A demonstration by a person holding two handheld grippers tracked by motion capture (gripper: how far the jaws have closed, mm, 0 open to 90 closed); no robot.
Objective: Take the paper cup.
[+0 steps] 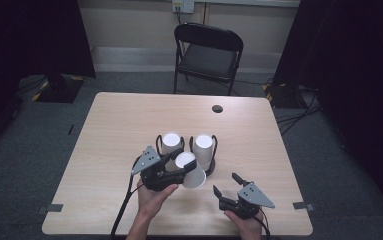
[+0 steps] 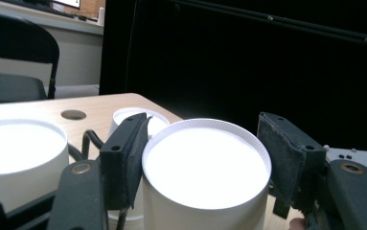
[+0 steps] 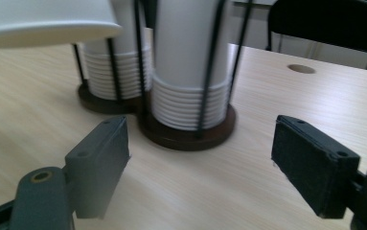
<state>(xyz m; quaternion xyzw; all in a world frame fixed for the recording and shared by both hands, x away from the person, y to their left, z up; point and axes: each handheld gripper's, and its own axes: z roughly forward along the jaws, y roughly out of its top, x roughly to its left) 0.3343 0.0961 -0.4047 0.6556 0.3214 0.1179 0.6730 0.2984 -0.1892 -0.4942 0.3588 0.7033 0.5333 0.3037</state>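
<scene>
While the left tool (image 1: 178, 161) sits clamped around an upside-down white cup (image 1: 189, 170), its pads pressing both sides near the closed base, we see that cup lifted above the desk (image 1: 114, 130), just in front of two wire racks. The left rack (image 1: 170, 143) and the right rack (image 1: 204, 150) each hold stacked white cups. Farther right, our right tool (image 1: 227, 184) hovers empty, jaws spread wide, near the desk's front edge.

We hold our left gripper (image 1: 177, 161) raised, its jaws set apart, while our right gripper (image 1: 227, 184) rests low, jaws spread wide.
</scene>
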